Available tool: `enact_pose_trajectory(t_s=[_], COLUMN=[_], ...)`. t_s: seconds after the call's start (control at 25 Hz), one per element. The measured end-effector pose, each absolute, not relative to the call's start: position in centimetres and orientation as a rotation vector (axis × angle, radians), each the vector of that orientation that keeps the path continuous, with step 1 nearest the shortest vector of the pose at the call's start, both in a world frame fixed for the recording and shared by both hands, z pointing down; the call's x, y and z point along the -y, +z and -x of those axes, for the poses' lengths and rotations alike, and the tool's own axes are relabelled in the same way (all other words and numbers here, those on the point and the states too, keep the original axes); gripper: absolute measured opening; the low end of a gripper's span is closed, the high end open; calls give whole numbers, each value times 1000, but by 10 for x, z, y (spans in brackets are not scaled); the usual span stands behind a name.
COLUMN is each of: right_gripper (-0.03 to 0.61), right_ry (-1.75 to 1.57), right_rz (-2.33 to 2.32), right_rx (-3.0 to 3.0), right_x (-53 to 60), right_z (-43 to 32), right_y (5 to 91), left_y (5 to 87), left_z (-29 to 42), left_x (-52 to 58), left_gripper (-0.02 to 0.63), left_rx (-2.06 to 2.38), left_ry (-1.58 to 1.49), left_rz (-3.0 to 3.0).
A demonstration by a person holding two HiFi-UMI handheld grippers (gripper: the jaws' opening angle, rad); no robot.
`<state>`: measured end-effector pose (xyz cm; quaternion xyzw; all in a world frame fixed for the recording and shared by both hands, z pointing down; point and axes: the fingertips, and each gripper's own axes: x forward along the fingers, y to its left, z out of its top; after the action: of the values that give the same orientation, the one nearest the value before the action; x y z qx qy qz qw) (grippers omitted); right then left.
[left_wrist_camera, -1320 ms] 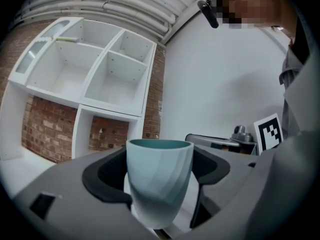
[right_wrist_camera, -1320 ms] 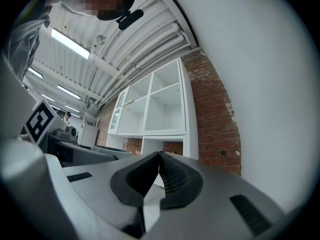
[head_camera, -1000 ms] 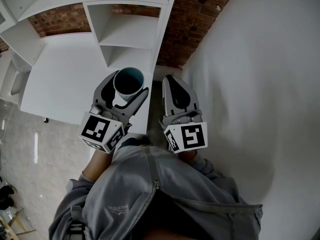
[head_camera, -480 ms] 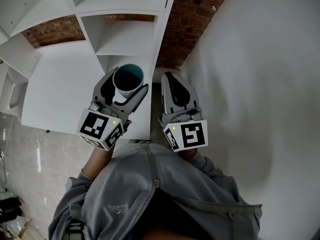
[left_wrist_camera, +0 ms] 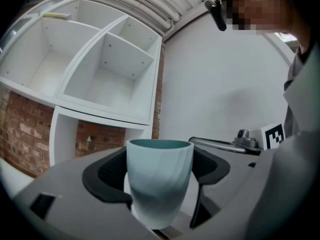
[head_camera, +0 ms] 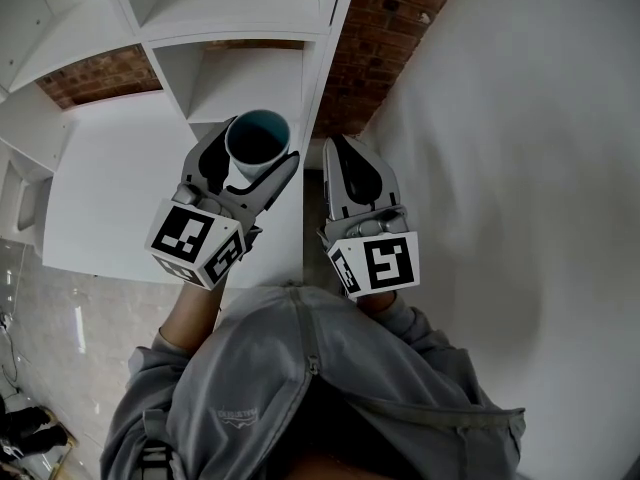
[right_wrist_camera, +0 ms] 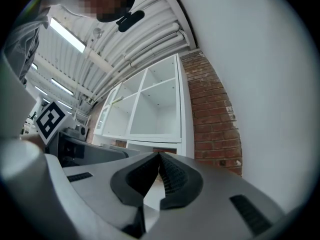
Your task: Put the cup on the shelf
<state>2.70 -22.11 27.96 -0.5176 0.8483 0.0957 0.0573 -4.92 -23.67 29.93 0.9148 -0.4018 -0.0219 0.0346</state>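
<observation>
Carrying the cup (left_wrist_camera: 159, 179) pinched upright in my left gripper (head_camera: 256, 150), I have it higher and nearer the shelf (head_camera: 250, 76) than a second ago; it is not yet inside a compartment; my right gripper (head_camera: 338, 156) rides alongside, jaws pressed together, empty.

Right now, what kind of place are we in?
Probably a workshop or lab room rather than a home: a white cubby shelf against a bare brick wall, with strip lights and exposed pipes overhead.
</observation>
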Motion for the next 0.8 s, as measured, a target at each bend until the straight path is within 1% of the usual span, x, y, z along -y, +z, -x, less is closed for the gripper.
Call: enact_pose_trajectory(t_s=[0.8], right_gripper=[28], right_ry=[433], right_rz=[1532], right_rx=[-2549], right_x=[257], right_z=[-21], right_y=[214], left_y=[217], left_z=[40], left_x=[277], left_gripper=[380], left_rx=[1202], left_ry=[-111], left_rz=[-2936])
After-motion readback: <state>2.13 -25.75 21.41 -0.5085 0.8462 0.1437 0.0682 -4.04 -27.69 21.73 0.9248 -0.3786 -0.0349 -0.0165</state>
